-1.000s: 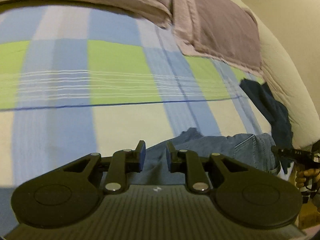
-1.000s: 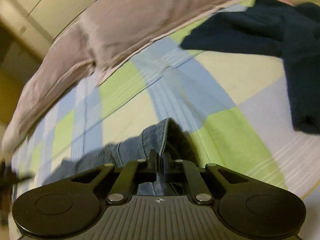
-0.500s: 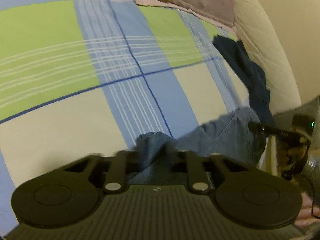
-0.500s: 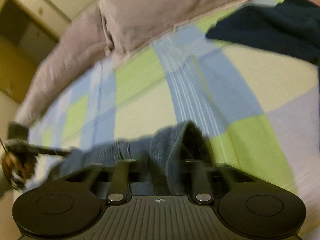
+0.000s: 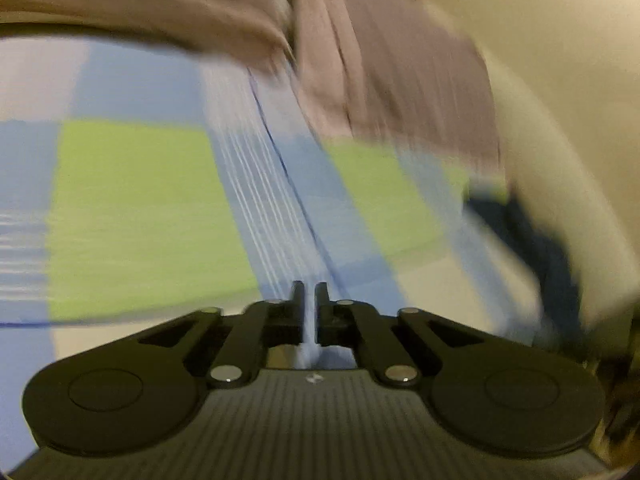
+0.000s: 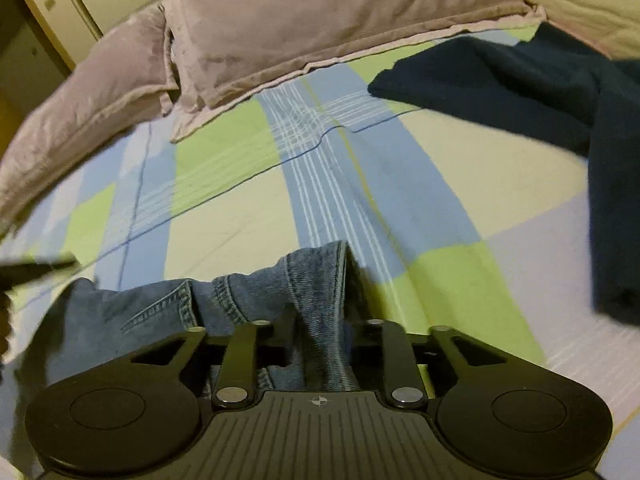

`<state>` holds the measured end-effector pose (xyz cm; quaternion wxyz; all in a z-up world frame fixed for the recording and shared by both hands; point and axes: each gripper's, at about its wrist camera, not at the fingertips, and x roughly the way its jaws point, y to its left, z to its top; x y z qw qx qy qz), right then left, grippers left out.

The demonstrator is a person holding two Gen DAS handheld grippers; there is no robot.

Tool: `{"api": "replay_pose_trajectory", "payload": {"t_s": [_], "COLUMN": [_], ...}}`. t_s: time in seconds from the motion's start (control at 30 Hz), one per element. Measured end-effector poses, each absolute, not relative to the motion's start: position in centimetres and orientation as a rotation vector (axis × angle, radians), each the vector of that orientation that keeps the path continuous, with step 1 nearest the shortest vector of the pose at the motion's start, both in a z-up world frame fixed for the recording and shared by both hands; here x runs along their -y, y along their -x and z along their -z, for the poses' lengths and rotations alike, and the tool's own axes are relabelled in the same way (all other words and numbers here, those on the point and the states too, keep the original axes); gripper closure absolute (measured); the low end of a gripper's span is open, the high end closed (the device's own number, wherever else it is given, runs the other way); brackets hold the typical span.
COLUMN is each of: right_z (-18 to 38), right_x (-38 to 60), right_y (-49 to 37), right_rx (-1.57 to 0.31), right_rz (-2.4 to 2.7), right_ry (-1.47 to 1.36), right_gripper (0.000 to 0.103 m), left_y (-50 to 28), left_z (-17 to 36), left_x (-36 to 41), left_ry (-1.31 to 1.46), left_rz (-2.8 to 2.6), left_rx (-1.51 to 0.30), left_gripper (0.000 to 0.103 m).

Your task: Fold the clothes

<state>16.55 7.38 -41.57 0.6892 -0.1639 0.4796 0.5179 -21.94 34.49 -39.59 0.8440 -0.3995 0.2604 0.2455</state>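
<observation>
While the jeans lie bunched at the near edge of the bed, the next move turns on which hand sits over them.

Jeans: the blue denim jeans (image 6: 248,300) lie crumpled on the checked bedsheet (image 6: 460,280), running from the lower left of the right wrist view toward its middle, long axis roughly across that view.

Raised fold: a ridge of denim stands up in the middle and passes straight into the gap of the right gripper (image 6: 320,320).

Right gripper: its jaws are opening, standing apart on either side of that ridge; the pads do not appear to press on the cloth, though their tips are partly hidden behind it.

Left gripper: the left gripper (image 5: 309,300) has its fingers drawn nearly together with only a thin slit between them; nothing is clamped in it, and only the sheet shows beyond.

Left view: it is heavily blurred and shows no denim.

Nearer hand: by my reading the right hand is the one at the jeans; the left points out over bare sheet toward the pillows (image 5: 400,80).

Other clothes: a dark navy garment (image 6: 560,92) lies at the far right, well apart from the jeans.

Coming move: probably a fresh grip on the denim, needing the left hand brought back toward it.
</observation>
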Motion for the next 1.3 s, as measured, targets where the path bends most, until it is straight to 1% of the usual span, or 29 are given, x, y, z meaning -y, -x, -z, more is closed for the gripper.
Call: {"api": "replay_pose_trajectory", "payload": {"t_s": [0.03, 0.07, 0.23, 0.27, 0.33, 0.43, 0.47, 0.53, 0.67, 0.8, 0.87, 1.0, 1.03, 1.13, 1.23, 1.3], "right_z": [41.1, 40.6, 37.7, 37.2, 37.6, 40.5, 41.5, 42.1, 39.8, 37.5, 37.2, 40.5, 41.3, 41.5, 40.5, 39.4], "right_x": [-7.1, -6.7, -4.1, -3.8, -4.0, -4.2, -4.1, -3.6, -3.5, -3.7, -3.7, -2.7, -2.5, -1.1, -0.6, -0.6], "right_y": [-16.4, -16.2, -12.3, -11.3, -9.6, -8.1, -7.8, -7.8, -7.2, -3.3, -0.5, 6.2, 7.9, 11.8, 13.3, 14.7], "right_rx": [-1.058, -1.039, -0.895, -0.888, -0.939, -1.011, -1.0, -0.968, -0.959, -0.918, -0.921, -0.958, -0.967, -0.879, -0.924, -0.875], "right_rz": [-1.132, -1.109, -1.067, -1.092, -1.151, -1.173, -1.157, -1.16, -1.106, -1.105, -1.121, -1.09, -1.082, -1.011, -0.933, -0.924], "right_ry": [0.375, 0.373, 0.325, 0.313, 0.338, 0.46, 0.514, 0.552, 0.516, 0.497, 0.498, 0.601, 0.627, 0.676, 0.618, 0.586], "right_gripper": [0.054, 0.051, 0.052, 0.052, 0.052, 0.052, 0.052, 0.053, 0.052, 0.052, 0.052, 0.052, 0.052, 0.052, 0.052, 0.052], "left_y": [23.2, 24.2, 27.2, 27.5, 28.3, 29.7, 30.2, 31.1, 35.9, 41.3, 44.8, 51.2, 53.4, 59.6, 65.4, 69.3], "left_z": [38.7, 37.7, 36.9, 37.5, 39.5, 41.5, 41.9, 41.0, 37.8, 36.0, 36.5, 38.7, 39.1, 38.6, 38.0, 37.7], "left_x": [-34.5, -33.9, -27.4, -26.4, -25.7, -27.2, -28.0, -29.0, -29.2, -26.6, -24.8, -22.2, -21.9, -22.5, -24.5, -26.1], "left_ry": [0.865, 0.847, 0.641, 0.638, 0.665, 0.715, 0.73, 0.705, 0.722, 0.684, 0.704, 0.714, 0.707, 0.681, 0.653, 0.662], "left_rz": [-0.529, -0.532, -0.442, -0.428, -0.463, -0.591, -0.635, -0.713, -0.807, -0.832, -0.83, -0.848, -0.857, -0.946, -1.084, -1.164], "left_rx": [-0.53, -0.539, -0.801, -0.837, -0.87, -0.821, -0.792, -0.756, -0.684, -0.735, -0.759, -0.818, -0.807, -0.771, -0.783, -0.783], "left_gripper": [0.099, 0.099, 0.1, 0.1, 0.1, 0.1, 0.1, 0.1, 0.099, 0.099, 0.099, 0.099, 0.1, 0.1, 0.101, 0.1]}}
